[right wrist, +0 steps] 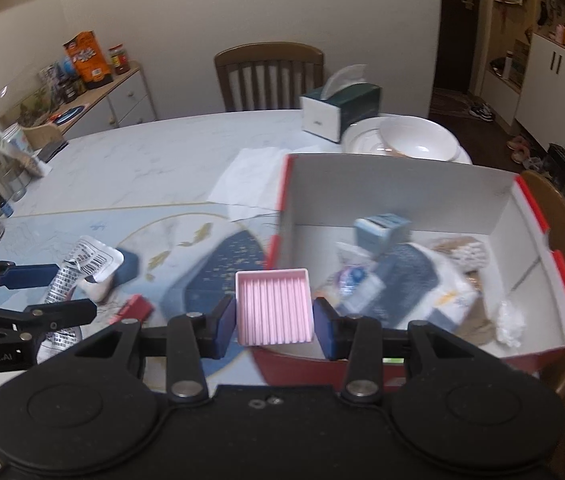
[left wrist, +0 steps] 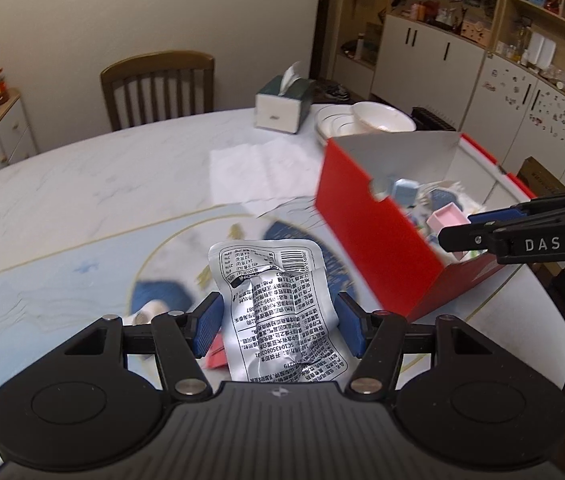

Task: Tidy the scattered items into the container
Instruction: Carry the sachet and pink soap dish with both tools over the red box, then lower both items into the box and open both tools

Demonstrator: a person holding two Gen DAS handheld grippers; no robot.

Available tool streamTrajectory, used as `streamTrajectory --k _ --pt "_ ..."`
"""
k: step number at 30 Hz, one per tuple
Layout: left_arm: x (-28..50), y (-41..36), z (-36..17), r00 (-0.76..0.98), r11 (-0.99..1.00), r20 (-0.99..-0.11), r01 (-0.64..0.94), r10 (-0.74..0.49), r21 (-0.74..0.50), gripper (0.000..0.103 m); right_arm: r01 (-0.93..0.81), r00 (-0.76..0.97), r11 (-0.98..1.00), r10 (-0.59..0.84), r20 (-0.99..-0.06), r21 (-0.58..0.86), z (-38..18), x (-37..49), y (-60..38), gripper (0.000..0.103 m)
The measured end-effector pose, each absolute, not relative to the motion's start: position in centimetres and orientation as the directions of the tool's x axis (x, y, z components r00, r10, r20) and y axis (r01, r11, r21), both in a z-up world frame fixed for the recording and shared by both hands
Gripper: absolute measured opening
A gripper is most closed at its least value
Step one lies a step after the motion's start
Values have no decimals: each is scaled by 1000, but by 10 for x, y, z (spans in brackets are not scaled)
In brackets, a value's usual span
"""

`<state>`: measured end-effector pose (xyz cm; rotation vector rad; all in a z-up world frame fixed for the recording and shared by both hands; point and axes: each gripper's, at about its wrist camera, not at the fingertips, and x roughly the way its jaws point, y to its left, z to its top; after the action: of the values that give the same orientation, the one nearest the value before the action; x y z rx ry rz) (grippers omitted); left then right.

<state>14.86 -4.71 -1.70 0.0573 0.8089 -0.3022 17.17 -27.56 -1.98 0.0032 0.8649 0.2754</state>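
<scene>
My left tool (left wrist: 278, 322) is clamped on a crumpled silver foil packet printed with black text and a barcode (left wrist: 272, 304); its blue pads (left wrist: 207, 326) press into the packet's two sides, and the jaws stand about half apart around it. The packet hangs clear above the pale marble-patterned worktop (left wrist: 94, 184), to the left of the red cardboard box with a white inside (left wrist: 366, 232).

My right tool (right wrist: 272, 322) is closed tight on a small pink ribbed plastic tray (right wrist: 272, 304), one blue pad on each side, the tray's open face turned up toward the camera. It sits just over the box's near left corner, at the rim. Inside the box (right wrist: 402, 188) lie a light blue carton (right wrist: 382, 228), wrapped packs and a crumpled bit of clear wrap.

On the worktop below my left tool remain a small red flat item (right wrist: 134, 308) and a white-and-blue object, too blurred to tell.
</scene>
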Motion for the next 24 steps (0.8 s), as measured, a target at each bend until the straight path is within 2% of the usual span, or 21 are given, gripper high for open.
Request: streamTrajectory --k 24 --pt "192 -206 -12 639 884 -699 467 -323 18 60 -89 655 990 138 -743 105 -32 194 -409 41"
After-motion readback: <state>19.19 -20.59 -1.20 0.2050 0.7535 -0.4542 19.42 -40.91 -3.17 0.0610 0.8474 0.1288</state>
